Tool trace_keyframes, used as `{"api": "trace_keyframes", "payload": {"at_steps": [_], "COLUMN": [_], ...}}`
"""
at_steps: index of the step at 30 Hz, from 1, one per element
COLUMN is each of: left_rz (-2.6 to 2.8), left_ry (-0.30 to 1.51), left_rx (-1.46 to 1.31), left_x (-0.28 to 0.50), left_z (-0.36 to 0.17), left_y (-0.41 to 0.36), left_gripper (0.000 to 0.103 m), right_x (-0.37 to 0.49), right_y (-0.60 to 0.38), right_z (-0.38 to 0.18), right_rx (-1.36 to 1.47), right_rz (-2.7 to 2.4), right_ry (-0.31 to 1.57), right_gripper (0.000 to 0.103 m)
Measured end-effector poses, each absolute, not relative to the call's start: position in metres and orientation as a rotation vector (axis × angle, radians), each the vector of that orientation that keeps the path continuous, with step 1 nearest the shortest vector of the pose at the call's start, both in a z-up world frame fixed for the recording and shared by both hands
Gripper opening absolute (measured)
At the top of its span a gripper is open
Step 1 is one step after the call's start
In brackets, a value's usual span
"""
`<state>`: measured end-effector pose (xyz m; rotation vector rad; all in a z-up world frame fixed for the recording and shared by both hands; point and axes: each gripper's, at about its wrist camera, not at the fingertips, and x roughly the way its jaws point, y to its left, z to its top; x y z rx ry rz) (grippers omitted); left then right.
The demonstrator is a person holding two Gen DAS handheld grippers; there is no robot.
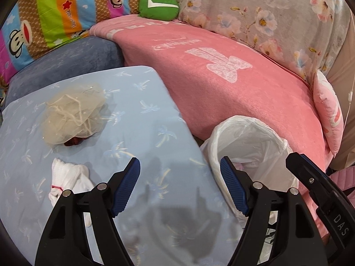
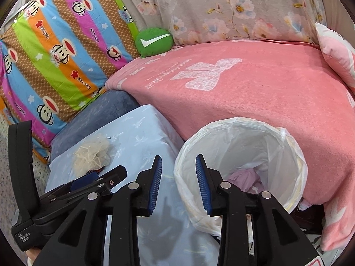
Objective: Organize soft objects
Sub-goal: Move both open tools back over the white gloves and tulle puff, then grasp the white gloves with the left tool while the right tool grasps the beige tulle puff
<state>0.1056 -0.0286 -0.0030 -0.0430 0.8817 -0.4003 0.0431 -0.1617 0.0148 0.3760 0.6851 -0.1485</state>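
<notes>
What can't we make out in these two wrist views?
- Dark red item, left wrist view: mostly under the mesh pouf; identity unclear.
- Bin contents, right wrist view: pinkish cloth partly behind the liner and right gripper.
- White rolled cloth, left wrist view: lower part behind the left gripper.

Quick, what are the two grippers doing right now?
Left gripper: open, holding nothing.
Right gripper: open, holding nothing.

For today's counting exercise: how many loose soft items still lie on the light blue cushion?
2: a beige mesh pouf toward the cushion's far side, and a white rolled cloth nearer the left gripper. Others may be hidden below.
</notes>
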Motion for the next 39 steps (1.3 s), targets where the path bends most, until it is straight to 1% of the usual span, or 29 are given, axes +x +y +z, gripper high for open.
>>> {"api": "trace_keyframes", "payload": {"at_steps": [3,8,10,11,12,23,27,34,37,38,39], "left_rz": [-0.375,-0.326,-0.294,-0.278,-0.256,-0.122,-0.092,-0.099,-0.111,-0.11,-0.106], "left_ry": [0.887,0.898,0.903,0.902,0.902,0.973,1.02,1.085,1.071,1.065,1.056], "left_rx": [-0.058,-0.07,-0.08,-0.086,-0.095,-0.143,-0.166,-0.174,-0.173,-0.177,-0.177], "left_x": [0.107,0.11,0.112,0.113,0.114,0.127,0.133,0.138,0.136,0.135,0.134], "left_z": [-0.006,-0.013,-0.018,-0.019,-0.021,-0.052,-0.069,-0.09,-0.09,-0.09,-0.089], "left_y": [-0.015,0.008,0.02,0.025,0.032,0.09,0.106,0.11,0.109,0.111,0.112], "left_gripper": [0.075,0.078,0.084,0.088,0.09,0.09,0.09,0.09,0.089,0.086,0.079], "right_x": [0.047,0.054,0.056,0.058,0.059,0.077,0.083,0.096,0.101,0.102,0.103], "right_y": [-0.148,-0.13,-0.122,-0.119,-0.116,-0.071,-0.057,-0.037,-0.031,-0.029,-0.027], "right_z": [0.012,0.008,0.005,0.005,0.004,-0.009,-0.016,-0.028,-0.032,-0.033,-0.034], "right_rx": [0.364,0.349,0.342,0.339,0.336,0.293,0.283,0.268,0.261,0.26,0.258], "right_rz": [-0.128,-0.102,-0.091,-0.086,-0.082,-0.029,-0.016,0.009,0.015,0.016,0.018], "right_ry": [0.699,0.721,0.731,0.734,0.737,0.783,0.797,0.833,0.844,0.847,0.851], "right_gripper": [0.032,0.032,0.032,0.033,0.033,0.034,0.04,0.04,0.04,0.04,0.04]}}
